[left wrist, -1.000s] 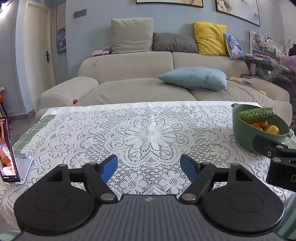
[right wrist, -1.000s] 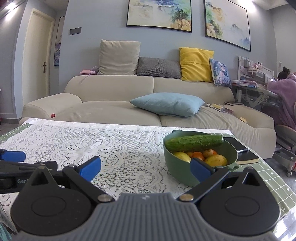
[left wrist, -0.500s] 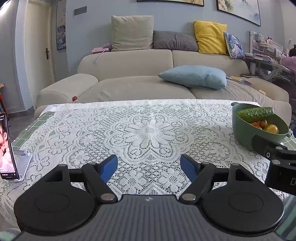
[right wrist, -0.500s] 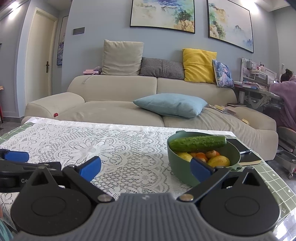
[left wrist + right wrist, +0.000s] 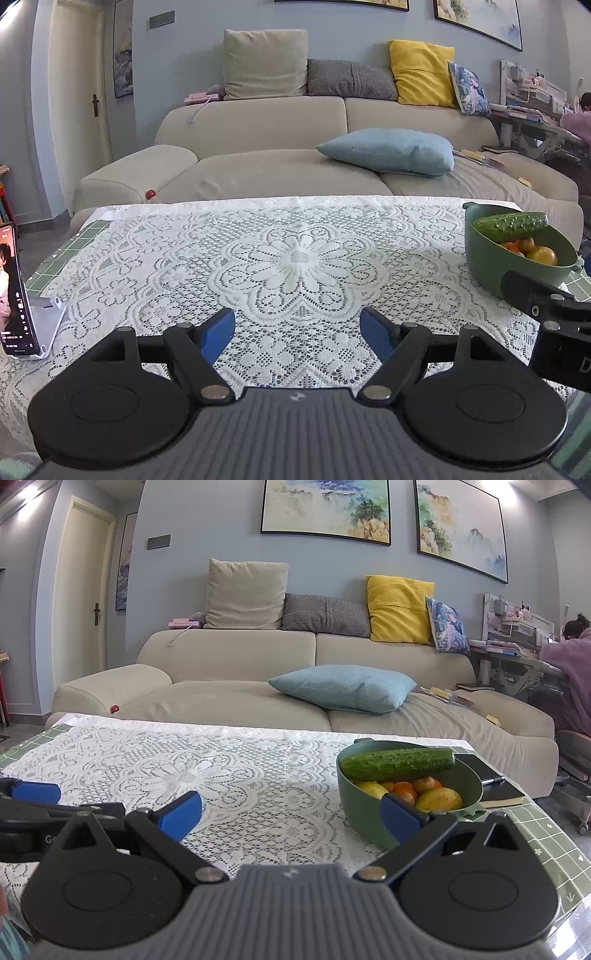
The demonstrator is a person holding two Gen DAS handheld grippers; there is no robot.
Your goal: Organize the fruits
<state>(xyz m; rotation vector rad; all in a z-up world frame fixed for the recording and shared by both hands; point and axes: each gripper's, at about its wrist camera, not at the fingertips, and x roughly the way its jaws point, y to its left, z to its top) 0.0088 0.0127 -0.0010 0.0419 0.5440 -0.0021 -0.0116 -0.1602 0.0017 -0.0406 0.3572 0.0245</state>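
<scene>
Table (image 5: pixel 546 834): lace cloth (image 5: pixel 295 266), green bowl (image 5: pixel 365 823), notebook (image 5: pixel 495 790), probably phone (image 5: pixel 14 291).

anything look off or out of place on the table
The cucumber is the odd one: a vegetable lying across the top of the green bowl, over the fruit. Nothing is spilled or damaged.

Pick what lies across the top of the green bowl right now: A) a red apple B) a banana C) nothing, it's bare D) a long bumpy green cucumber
D: in the right wrist view a long bumpy green cucumber lies across the round green plastic bowl, resting above the small orange and yellow fruits inside; both tongs are open and hold nothing.
</scene>
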